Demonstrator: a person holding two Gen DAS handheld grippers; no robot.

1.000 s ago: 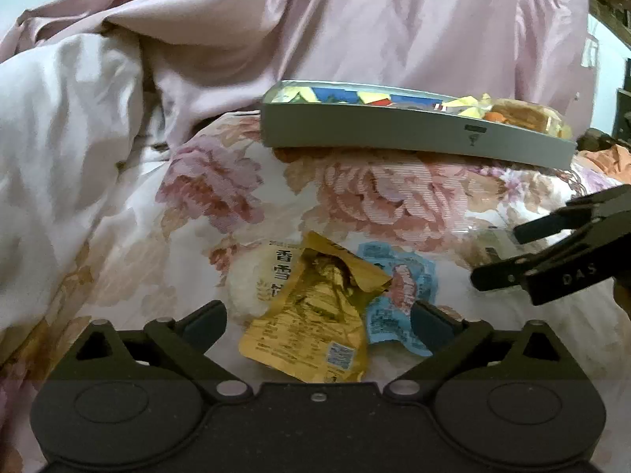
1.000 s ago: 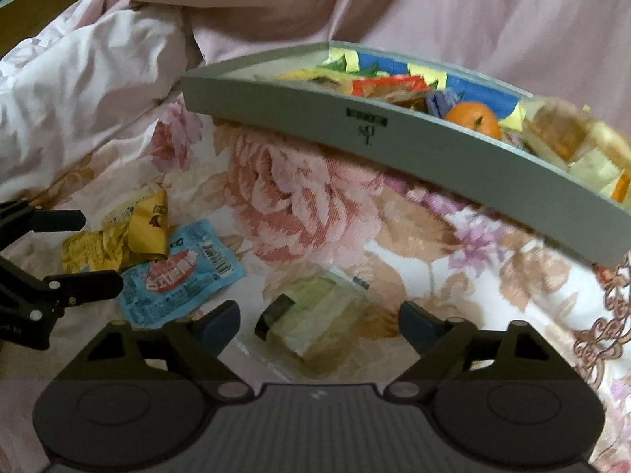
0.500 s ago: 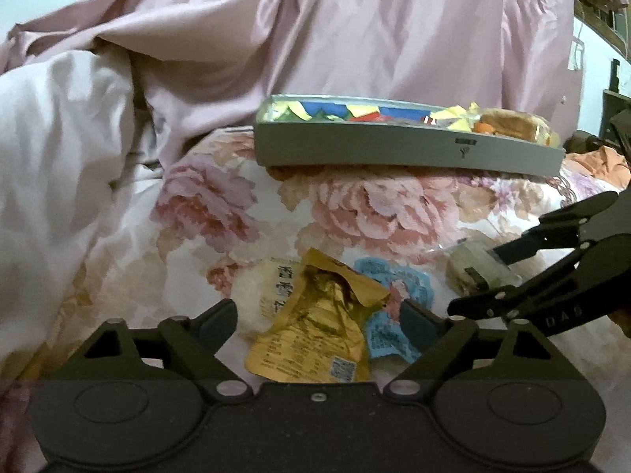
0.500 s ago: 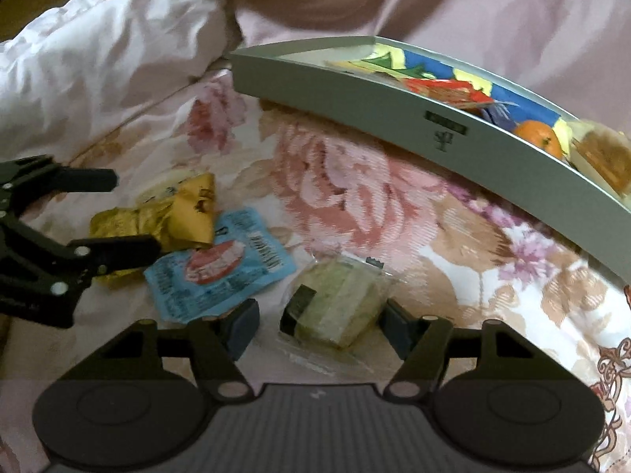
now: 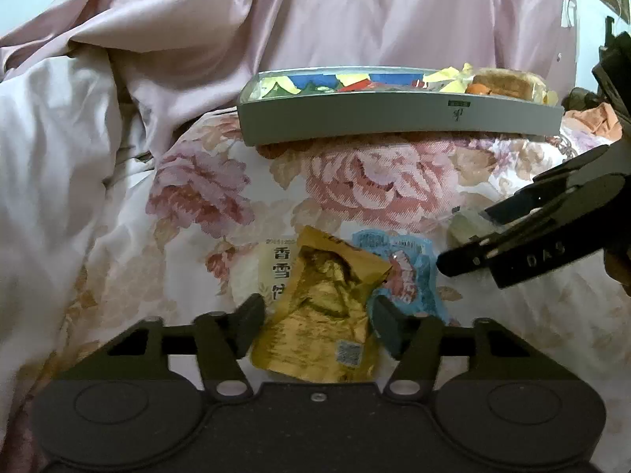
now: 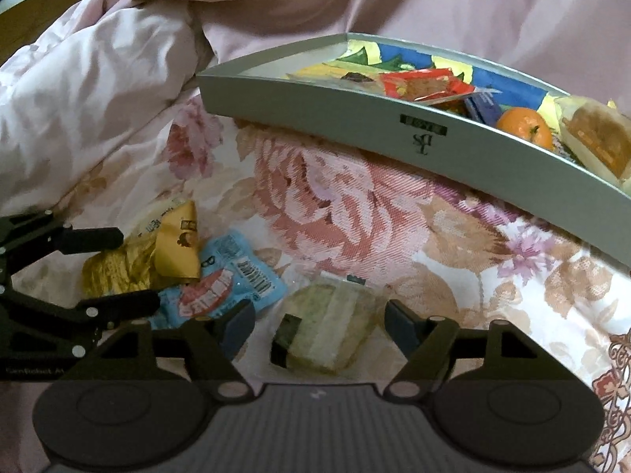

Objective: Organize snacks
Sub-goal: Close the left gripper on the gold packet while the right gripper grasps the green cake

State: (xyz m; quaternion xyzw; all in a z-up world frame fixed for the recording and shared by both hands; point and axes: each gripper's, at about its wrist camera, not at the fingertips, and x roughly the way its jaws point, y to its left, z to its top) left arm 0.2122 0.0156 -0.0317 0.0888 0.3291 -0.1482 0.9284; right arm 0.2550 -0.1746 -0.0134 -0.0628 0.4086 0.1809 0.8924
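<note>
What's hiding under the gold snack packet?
Under the gold packet lie a white rice cracker packet on one side and a blue packet on the other, both partly covered. What lies under its middle cannot be seen. The left gripper is closing around it.

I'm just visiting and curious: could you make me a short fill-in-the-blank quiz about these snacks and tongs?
1. The left tongs straddle a ____-coloured snack packet.
2. The round fruit in the grey tray is an ____.
3. Beside the gold packet lies a packet coloured light ____.

Missing words: gold; orange; blue
</note>
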